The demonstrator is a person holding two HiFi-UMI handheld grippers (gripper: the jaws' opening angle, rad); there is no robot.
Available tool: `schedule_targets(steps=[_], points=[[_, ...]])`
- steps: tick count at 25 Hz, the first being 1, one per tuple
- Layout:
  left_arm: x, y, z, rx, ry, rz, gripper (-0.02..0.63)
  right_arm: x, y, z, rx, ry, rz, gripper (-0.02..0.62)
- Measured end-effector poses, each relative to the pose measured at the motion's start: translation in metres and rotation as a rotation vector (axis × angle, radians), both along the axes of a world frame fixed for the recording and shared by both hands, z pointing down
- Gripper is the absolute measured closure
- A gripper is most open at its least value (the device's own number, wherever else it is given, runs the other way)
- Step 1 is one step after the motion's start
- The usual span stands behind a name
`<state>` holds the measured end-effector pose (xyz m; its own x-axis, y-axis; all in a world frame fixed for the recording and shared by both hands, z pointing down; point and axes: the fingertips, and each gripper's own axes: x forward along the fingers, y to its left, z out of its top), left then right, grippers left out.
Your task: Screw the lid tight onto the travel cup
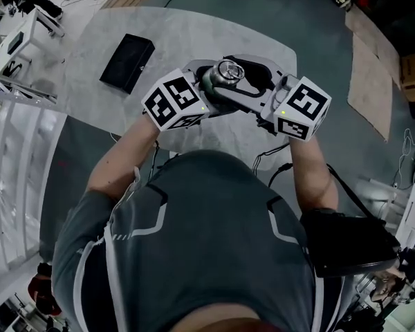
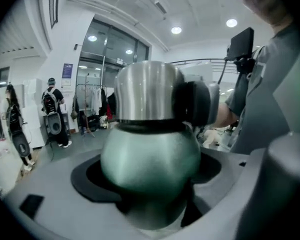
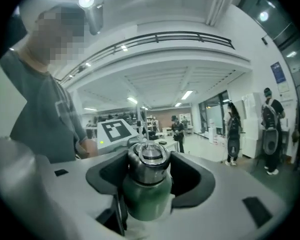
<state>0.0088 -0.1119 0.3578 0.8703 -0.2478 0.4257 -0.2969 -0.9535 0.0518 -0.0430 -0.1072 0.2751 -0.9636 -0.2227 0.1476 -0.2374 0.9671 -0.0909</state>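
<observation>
Worktop (image 1: 194,26): pale, marbled and rounded at the corners, it lies in front of you and below your hands.
Black case (image 1: 126,62): flat and rectangular, it lies on the worktop to your left, well apart from the grippers.
Left gripper (image 2: 150,176): you have it clamped on the round green body of the cup, whose lower half sits down between the dark pads. Its marker cube shows at your left hand in the head view.
Right gripper (image 3: 149,176): it comes in from the opposite side and faces the left one. You have its pads closed against both sides of the lid.
Cup (image 2: 150,159): green with a steel top, it is upright between your two grippers. In the head view it is over the near edge of the worktop, in front of your chest.
Lid (image 3: 149,159): shiny steel with a ring on its top, it sits on the neck of the cup. How far it is screwed down cannot be told.
</observation>
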Motion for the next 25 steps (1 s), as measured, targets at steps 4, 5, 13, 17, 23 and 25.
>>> schedule_targets(steps=[4, 5, 13, 17, 23, 25], points=[[0.012, 0.033, -0.033, -0.023, 0.16, 0.206, 0.204, 0.015, 0.03, -0.037, 0.011, -0.152, -0.299, 0.293], [0.012, 0.04, -0.039, -0.022, 0.18, 0.257, 0.204, 0.015, 0.031, -0.044, 0.024, -0.169, -0.343, 0.293], [0.018, 0.055, -0.035, -0.02, 0.12, 0.348, 0.203, 0.007, 0.048, -0.044, 0.089, -0.084, -0.552, 0.306], [0.019, 0.049, -0.033, -0.021, 0.121, 0.307, 0.204, 0.009, 0.042, -0.042, 0.064, -0.109, -0.505, 0.321], [-0.009, -0.004, 0.011, 0.022, -0.046, -0.006, 0.204, -0.006, -0.005, -0.002, 0.001, -0.054, -0.009, 0.324], [-0.012, -0.009, 0.022, 0.017, -0.066, -0.039, 0.204, -0.007, -0.011, 0.008, -0.033, -0.061, 0.073, 0.324]])
